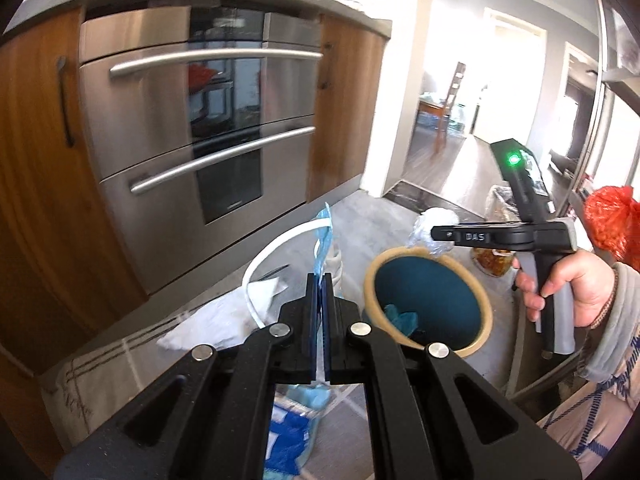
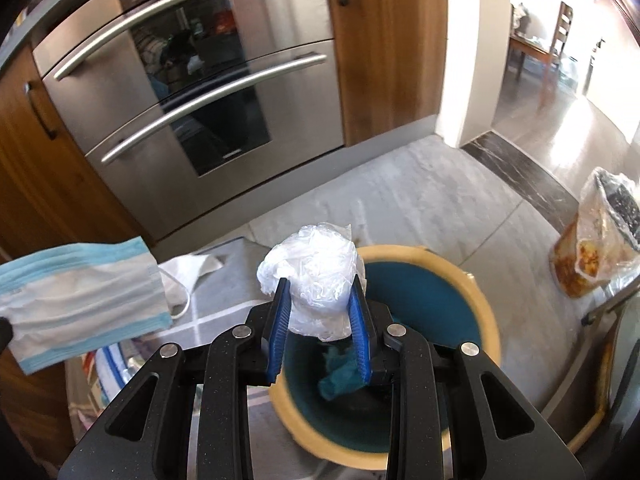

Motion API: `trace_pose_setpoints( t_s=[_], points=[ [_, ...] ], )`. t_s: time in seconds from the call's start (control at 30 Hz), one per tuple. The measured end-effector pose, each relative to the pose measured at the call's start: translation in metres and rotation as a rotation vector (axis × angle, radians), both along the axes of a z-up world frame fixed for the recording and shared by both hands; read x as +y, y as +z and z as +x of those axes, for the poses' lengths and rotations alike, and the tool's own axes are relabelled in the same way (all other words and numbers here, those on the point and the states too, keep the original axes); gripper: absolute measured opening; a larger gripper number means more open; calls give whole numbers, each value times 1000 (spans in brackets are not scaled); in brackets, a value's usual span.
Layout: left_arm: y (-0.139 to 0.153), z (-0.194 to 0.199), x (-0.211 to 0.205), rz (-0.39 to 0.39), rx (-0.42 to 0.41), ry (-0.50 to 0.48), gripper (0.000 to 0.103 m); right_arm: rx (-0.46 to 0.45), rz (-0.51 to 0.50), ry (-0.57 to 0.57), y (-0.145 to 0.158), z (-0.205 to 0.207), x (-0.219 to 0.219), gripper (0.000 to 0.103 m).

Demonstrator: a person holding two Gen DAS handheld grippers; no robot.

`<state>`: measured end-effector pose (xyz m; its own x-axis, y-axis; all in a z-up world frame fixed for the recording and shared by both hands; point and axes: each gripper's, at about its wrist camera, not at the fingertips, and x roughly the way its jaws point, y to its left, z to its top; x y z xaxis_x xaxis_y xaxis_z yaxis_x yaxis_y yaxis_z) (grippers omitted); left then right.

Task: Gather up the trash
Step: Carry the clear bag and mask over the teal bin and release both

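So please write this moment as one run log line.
left tongs: shut on face mask | right tongs: shut on plastic wad | bin: below

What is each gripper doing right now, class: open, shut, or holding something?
Left gripper: shut on the blue face mask.
Right gripper: shut on the crumpled clear plastic.

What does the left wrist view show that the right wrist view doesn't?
Only the left wrist view: the hand holding the right tool, an orange bag, and the left tool shut on the mask.

Only the right wrist view: the face mask spread flat, and the right tool's pads pressing the crumpled plastic.

Both: the teal bin with a teal scrap inside, the steel oven, white paper on the floor.
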<state>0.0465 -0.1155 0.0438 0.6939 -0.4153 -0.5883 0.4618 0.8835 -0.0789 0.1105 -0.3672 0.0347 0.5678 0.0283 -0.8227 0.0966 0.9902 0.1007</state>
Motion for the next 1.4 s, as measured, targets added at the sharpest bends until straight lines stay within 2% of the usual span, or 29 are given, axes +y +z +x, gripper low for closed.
trace_pose_setpoints(
  t_s=[0.23, 0.53, 0.77, 1.1, 1.4],
  points=[
    [-4, -1, -41, -37, 10, -111, 2, 22, -7, -95, -5, -9, -44, 30],
    [-40, 2, -99, 33, 82, -210, 2, 147, 3, -211, -43, -9, -87, 30],
    [-70, 20, -139, 39, 159, -259, 2, 231, 12, -228, -67, -12, -94, 30],
    [-100, 33, -157, 3, 277, -293, 2, 307, 17, -243, -89, -12, -95, 31],
    [-104, 34, -150, 23, 289, -264, 2, 318, 7, -227, -92, -10, -94, 31]
  ],
)
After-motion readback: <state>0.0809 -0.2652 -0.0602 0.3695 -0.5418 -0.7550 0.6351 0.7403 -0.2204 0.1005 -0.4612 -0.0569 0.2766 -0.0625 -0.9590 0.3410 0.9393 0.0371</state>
